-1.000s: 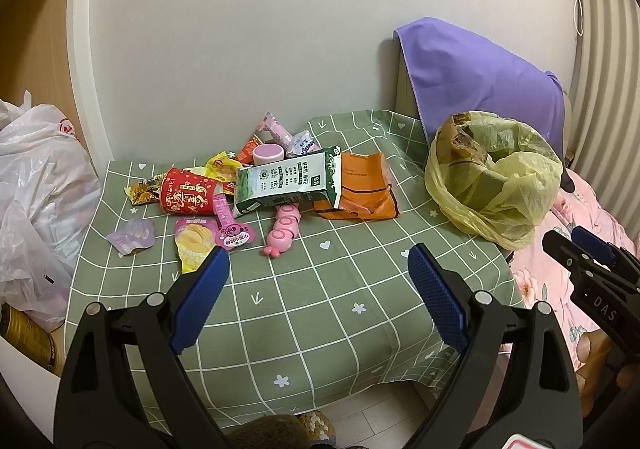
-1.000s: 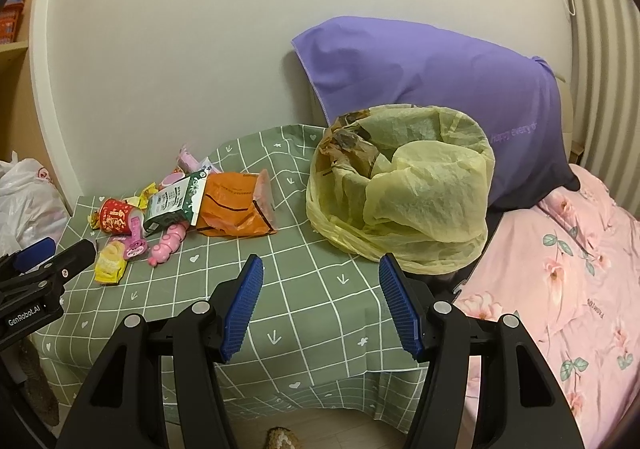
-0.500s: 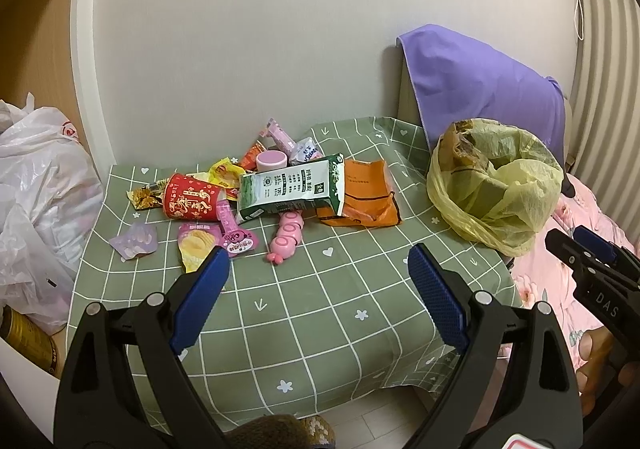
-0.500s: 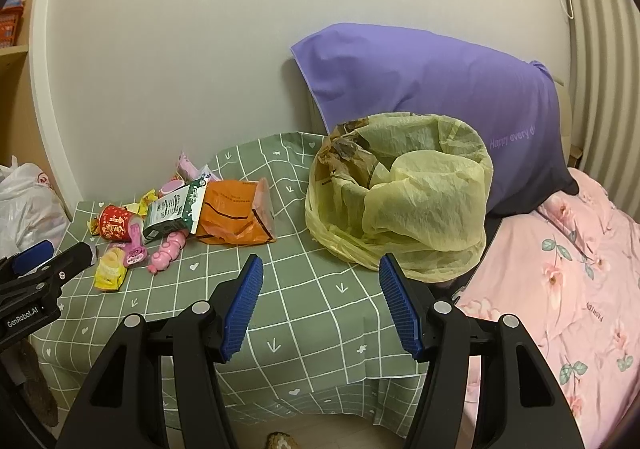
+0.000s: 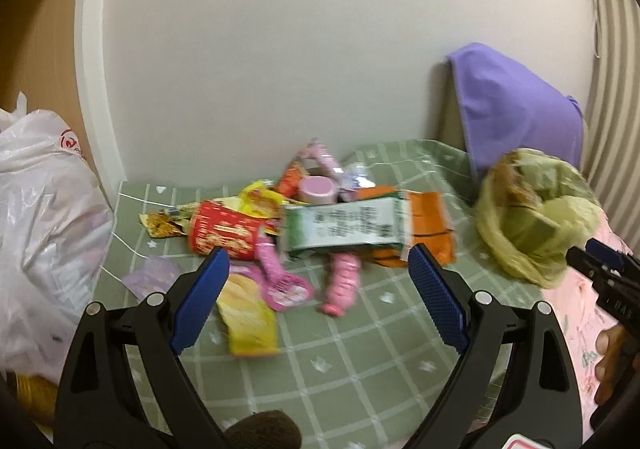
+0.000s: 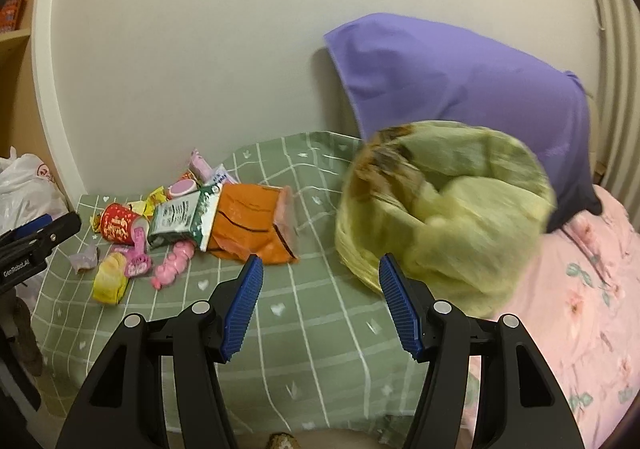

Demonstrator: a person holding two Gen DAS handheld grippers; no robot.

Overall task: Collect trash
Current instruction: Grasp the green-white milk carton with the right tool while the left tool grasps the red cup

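Trash pile [image 5: 304,233]: wrappers heaped mid-frame on green tablecloth [image 5: 360,349].
Yellow bag [image 6: 444,209]: right of pile, mouth agape.
Left gripper [image 5: 318,301]: jaws apart, empty.
Right gripper [image 6: 320,309]: jaws apart, empty.

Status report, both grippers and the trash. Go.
Left gripper open, empty. Right gripper open, empty. Trash piled on table, untouched; yellow bag open beside it. Nothing in the way.

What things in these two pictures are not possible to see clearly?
- Print on the milk carton: motion blur, left wrist view.
- Contents of the yellow trash bag: blurred, folded plastic covers them, right wrist view.
- White plastic bag: cut off by the left edge.
- Small wrappers behind the red cup: too small.
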